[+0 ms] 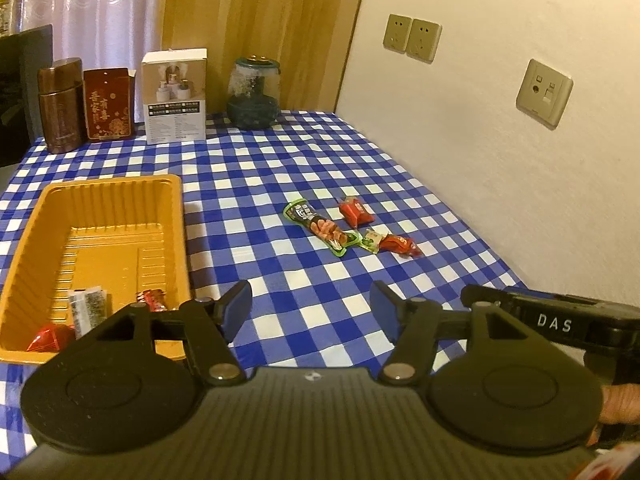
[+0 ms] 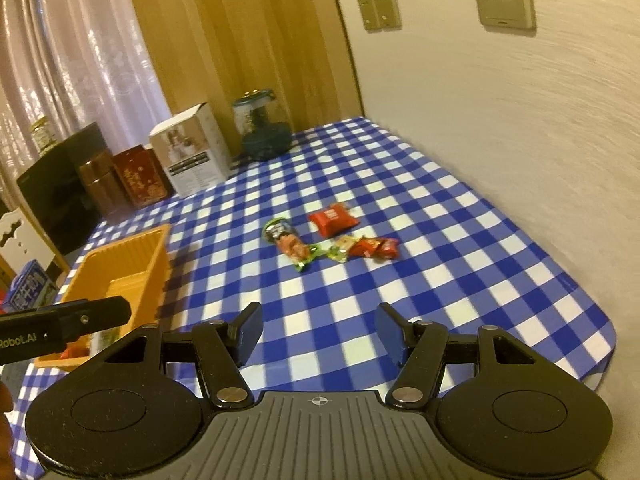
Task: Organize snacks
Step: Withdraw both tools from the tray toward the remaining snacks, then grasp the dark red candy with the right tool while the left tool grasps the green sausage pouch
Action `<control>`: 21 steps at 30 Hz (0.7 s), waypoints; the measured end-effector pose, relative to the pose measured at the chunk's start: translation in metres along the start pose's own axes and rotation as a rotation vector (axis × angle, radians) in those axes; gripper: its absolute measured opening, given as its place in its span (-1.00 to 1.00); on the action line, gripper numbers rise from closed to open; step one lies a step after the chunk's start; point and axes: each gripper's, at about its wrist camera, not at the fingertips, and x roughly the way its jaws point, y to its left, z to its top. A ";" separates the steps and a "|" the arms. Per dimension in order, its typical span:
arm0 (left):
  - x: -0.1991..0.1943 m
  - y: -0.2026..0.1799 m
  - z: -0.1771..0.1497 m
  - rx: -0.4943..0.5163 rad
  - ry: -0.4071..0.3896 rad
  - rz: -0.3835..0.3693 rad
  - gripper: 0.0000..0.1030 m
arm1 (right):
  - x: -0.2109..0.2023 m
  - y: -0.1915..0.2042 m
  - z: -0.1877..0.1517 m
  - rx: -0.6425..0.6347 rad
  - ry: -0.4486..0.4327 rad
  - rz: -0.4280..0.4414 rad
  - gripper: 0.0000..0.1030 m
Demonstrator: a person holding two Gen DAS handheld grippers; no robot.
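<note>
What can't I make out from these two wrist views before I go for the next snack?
- Near end of the yellow tray: in the left wrist view the left gripper covers it; in the right wrist view the tray's wall hides nearly all its contents.
- Small green-and-red wrappers: too small and blurred to count or read.
- Table's near edge: cut off behind both gripper bodies.
- Right gripper: open, empty.
</note>
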 end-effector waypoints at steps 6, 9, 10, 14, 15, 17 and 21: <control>0.024 -0.008 0.005 0.016 0.022 -0.005 0.22 | 0.019 -0.021 0.009 0.001 0.002 -0.031 0.21; 0.040 -0.012 0.010 0.019 0.034 -0.009 0.22 | 0.030 -0.033 0.016 0.005 0.002 -0.038 0.20; 0.046 -0.014 0.011 0.018 0.037 -0.011 0.22 | 0.035 -0.036 0.019 0.009 0.001 -0.042 0.20; 0.066 -0.017 0.019 0.021 0.045 -0.017 0.22 | 0.055 -0.049 0.028 0.014 0.004 -0.059 0.20; 0.071 -0.018 0.021 0.023 0.047 -0.017 0.22 | 0.062 -0.051 0.029 0.012 0.005 -0.064 0.20; 0.082 -0.019 0.023 0.023 0.050 -0.015 0.23 | 0.077 -0.056 0.031 0.001 0.013 -0.073 0.20; 0.104 -0.018 0.026 0.012 0.068 -0.017 0.24 | 0.108 -0.063 0.030 -0.029 0.046 -0.089 0.17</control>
